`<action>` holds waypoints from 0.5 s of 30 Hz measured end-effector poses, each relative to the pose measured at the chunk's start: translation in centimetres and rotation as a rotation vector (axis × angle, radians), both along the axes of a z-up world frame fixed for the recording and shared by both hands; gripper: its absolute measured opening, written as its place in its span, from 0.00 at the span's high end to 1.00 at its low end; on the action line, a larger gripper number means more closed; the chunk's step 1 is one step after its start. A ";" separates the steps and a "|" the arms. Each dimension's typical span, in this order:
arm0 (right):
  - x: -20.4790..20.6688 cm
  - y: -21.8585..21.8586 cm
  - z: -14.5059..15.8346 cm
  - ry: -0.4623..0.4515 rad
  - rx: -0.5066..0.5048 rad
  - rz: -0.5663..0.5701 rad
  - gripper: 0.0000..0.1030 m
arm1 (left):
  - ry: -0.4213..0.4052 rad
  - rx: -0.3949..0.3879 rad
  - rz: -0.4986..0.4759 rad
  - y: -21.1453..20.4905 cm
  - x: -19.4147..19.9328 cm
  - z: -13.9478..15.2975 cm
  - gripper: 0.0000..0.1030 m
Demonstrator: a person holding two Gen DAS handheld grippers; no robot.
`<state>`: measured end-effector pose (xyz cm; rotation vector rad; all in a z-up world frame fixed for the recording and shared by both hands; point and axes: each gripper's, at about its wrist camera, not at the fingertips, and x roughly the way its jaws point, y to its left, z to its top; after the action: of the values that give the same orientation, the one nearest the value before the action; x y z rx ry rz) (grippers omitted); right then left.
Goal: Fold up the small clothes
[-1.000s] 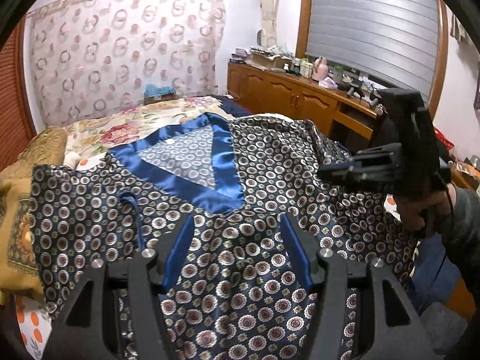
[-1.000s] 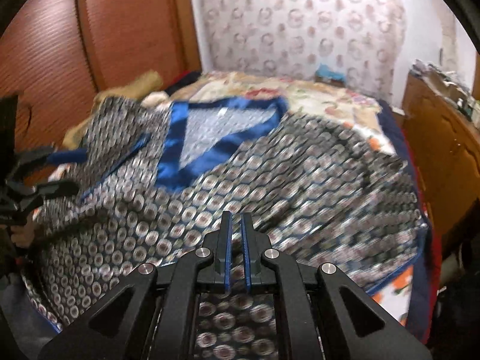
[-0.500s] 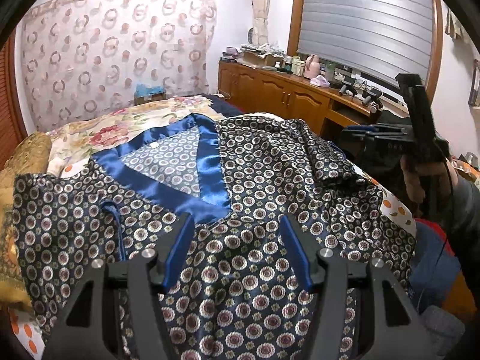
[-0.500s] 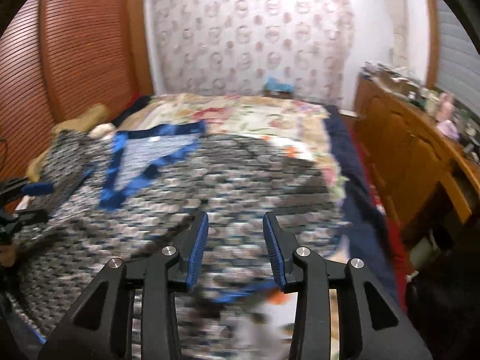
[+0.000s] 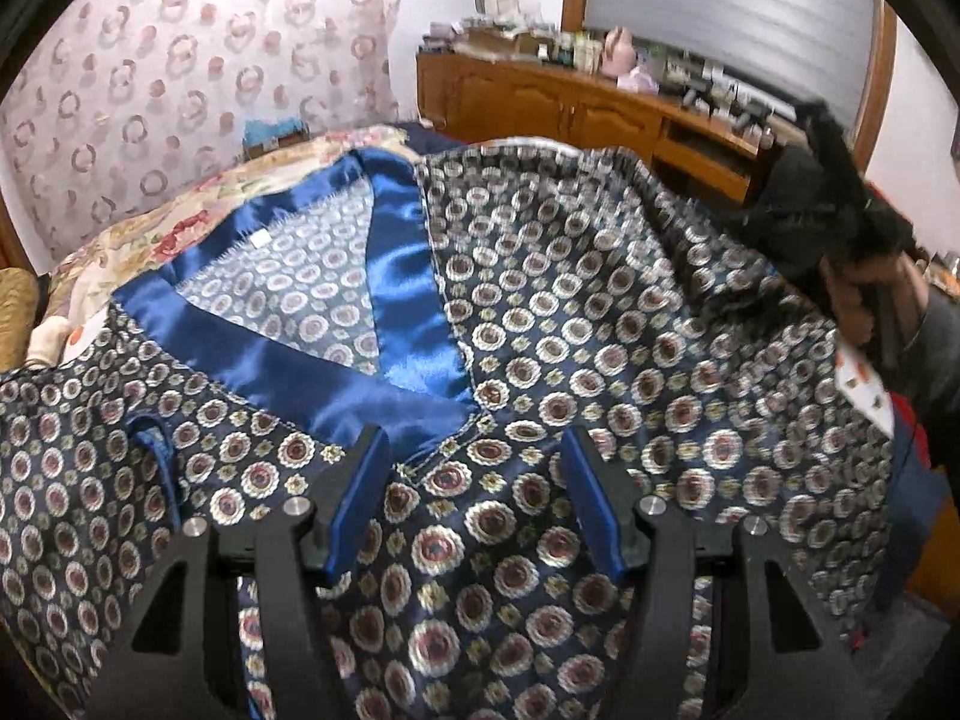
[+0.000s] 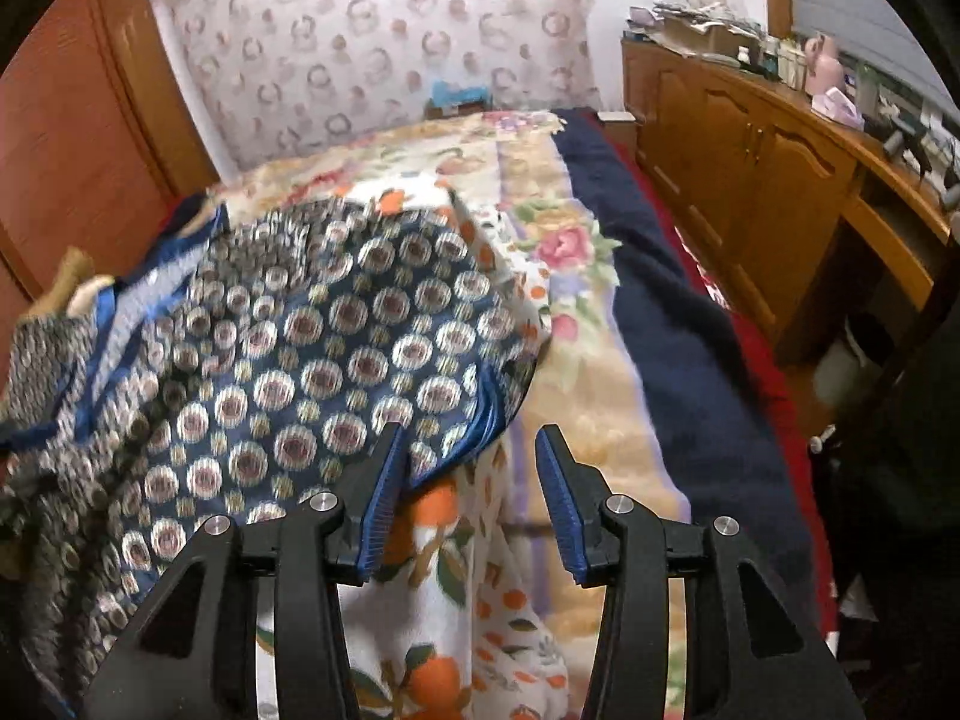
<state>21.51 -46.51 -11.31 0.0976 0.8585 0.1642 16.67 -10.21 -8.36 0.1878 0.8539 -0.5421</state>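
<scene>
A navy satin top (image 5: 600,330) with round medallion print lies spread flat on the bed, its shiny blue V-neck trim (image 5: 408,276) facing up. My left gripper (image 5: 474,450) hovers open just below the point of the V, with only flat cloth under it and nothing pinched. A person's hand (image 5: 870,300) holds the other, blurred tool at the top's right side. In the right wrist view the top (image 6: 312,360) fills the left half. My right gripper (image 6: 469,444) is open, and the sleeve's blue-edged cuff (image 6: 486,414) lies just past its left finger, not gripped.
The top rests on a floral bedspread (image 6: 540,240) with a dark navy blanket (image 6: 660,300) along the bed's right side. A cluttered wooden sideboard (image 6: 750,168) runs along the right wall. A wooden wardrobe (image 6: 72,120) stands on the left, and a gold cushion (image 5: 18,306) lies beside the bed's left edge.
My right gripper went from shut to open and swung right, from over the top's middle to its sleeve edge. My left gripper came closer to the neckline.
</scene>
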 end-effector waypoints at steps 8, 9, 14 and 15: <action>1.8 -0.7 -0.1 0.045 0.123 0.045 0.83 | 0.031 0.008 -0.016 -0.3 1.8 -0.6 0.43; 1.7 -0.5 0.0 0.040 0.121 0.054 0.90 | 0.033 0.004 -0.015 -0.2 1.9 -0.6 0.43; 1.2 1.7 2.1 -0.056 0.069 0.109 0.95 | 0.031 -0.033 0.011 1.0 2.5 -0.2 0.43; 1.2 2.2 2.7 -0.073 0.067 0.124 0.96 | 0.029 -0.043 0.018 1.3 2.5 0.0 0.43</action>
<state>22.74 -44.29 -8.60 0.0999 0.7868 0.3114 19.21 -8.87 -8.39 0.1329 0.8705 -0.5467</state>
